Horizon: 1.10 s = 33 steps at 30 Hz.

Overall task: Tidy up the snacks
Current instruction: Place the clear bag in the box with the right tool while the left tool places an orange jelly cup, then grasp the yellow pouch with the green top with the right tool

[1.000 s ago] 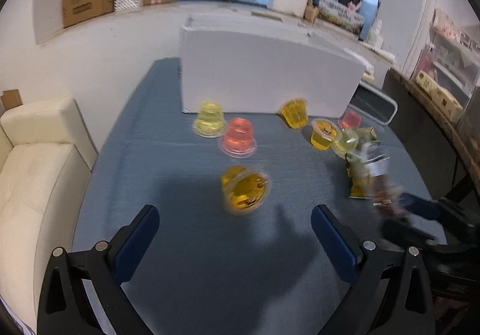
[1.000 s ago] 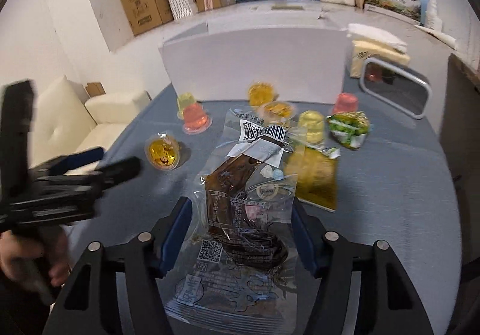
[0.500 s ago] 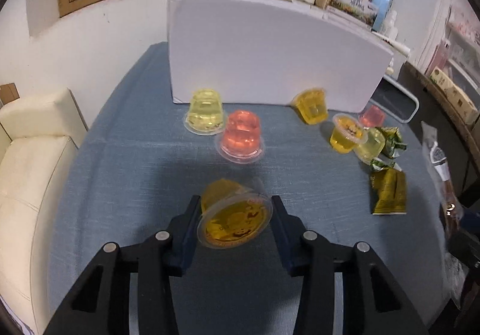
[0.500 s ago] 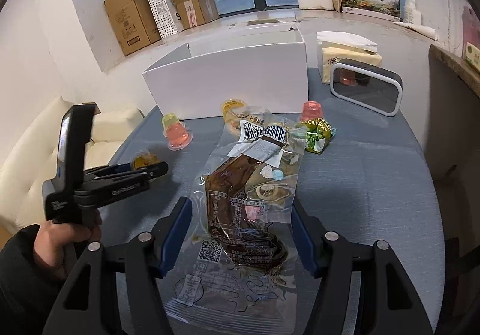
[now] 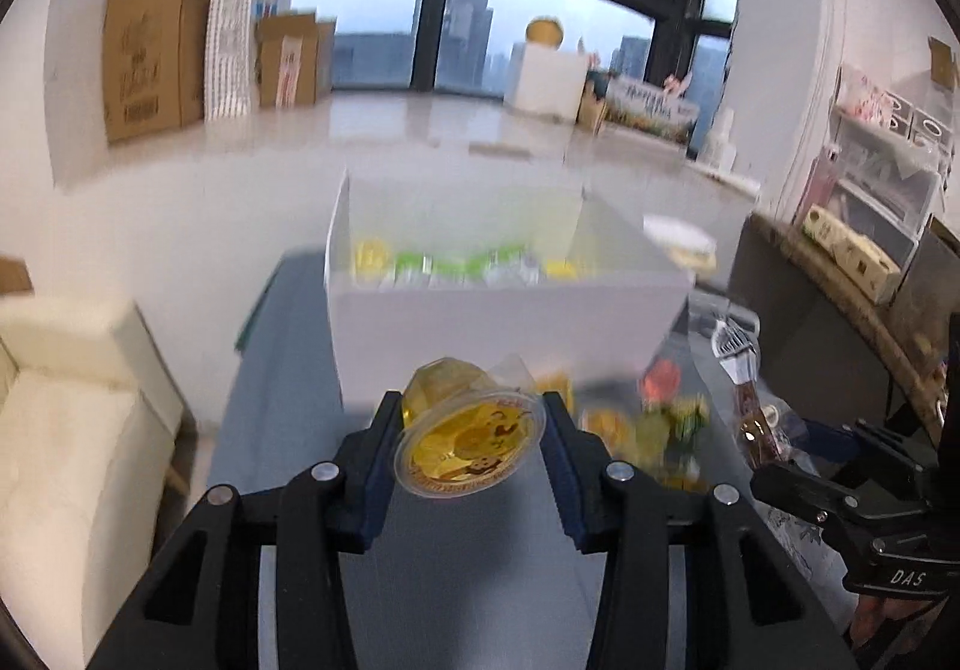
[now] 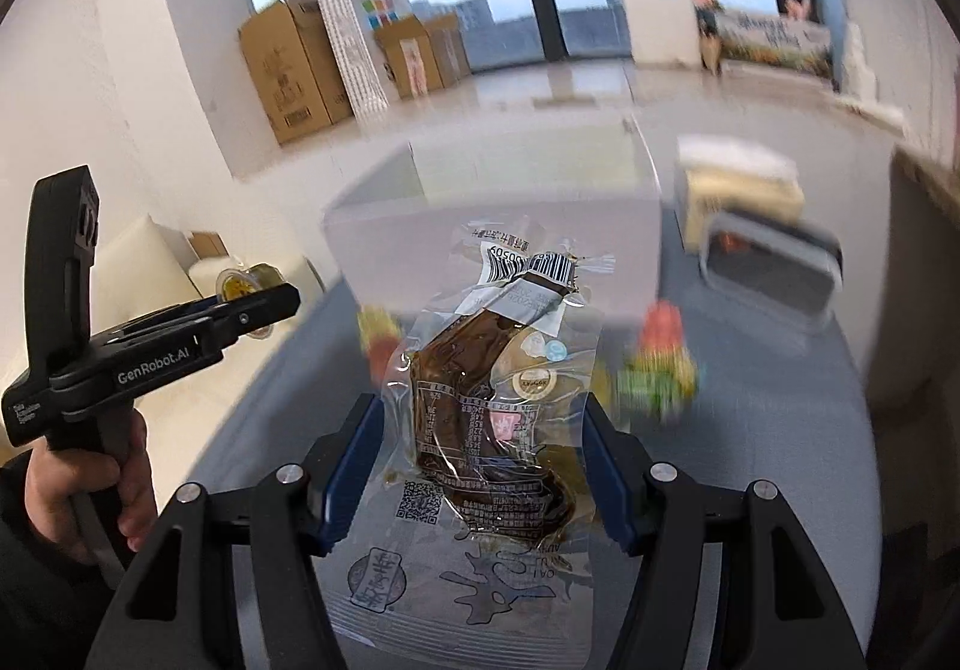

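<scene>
**Both tools loaded in front of the white box**

The left tool (image 5: 471, 439) is clamped narrow on a yellow jelly cup (image 5: 468, 433), its foil lid facing the camera and tilted, the cup lifted clear of the blue-grey worktop (image 5: 288, 430) just in front of the white box (image 5: 504, 322). The right tool (image 6: 483, 466) grips a clear vacuum pouch (image 6: 492, 406) with dark brown food inside, its blue pads pressing the pouch's two edges; the barcoded end points toward the white box.

The white box stands open at the top. Inside it, along the near wall, lie blurred yellow and green packets (image 5: 444, 262); their exact kind cannot be told.

On the worktop at the foot of the box, toward its right end, sit more jelly cups (image 5: 657, 379) in red, yellow and pale green, next to green wrapped snacks (image 6: 654, 382), all smeared by motion. To the right of the box stands a grey-rimmed container (image 6: 774, 274); its contents are unclear.

A hand (image 6: 78, 484) in a dark sleeve holds the left tool's handle, left of the box.
</scene>
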Each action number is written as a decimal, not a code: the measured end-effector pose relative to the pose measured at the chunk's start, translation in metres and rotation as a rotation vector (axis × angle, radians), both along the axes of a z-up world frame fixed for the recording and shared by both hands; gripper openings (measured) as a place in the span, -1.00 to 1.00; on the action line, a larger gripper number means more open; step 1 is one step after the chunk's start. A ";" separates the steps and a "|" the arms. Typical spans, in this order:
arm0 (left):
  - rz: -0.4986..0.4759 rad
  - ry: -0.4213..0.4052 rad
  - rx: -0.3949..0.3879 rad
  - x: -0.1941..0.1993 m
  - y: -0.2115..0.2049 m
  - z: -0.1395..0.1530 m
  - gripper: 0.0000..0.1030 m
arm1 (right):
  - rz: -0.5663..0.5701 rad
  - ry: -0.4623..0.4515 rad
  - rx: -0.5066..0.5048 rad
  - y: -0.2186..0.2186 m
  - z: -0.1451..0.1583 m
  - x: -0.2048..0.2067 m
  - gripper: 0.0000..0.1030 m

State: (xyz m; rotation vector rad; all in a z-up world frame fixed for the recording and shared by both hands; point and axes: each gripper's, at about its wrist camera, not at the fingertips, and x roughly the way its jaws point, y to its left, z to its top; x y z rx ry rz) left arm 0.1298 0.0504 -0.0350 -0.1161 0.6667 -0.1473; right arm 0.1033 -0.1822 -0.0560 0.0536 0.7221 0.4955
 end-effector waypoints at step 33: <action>0.016 0.052 0.022 0.147 0.008 0.015 1.00 | -0.041 0.001 0.061 -0.004 0.048 0.182 1.00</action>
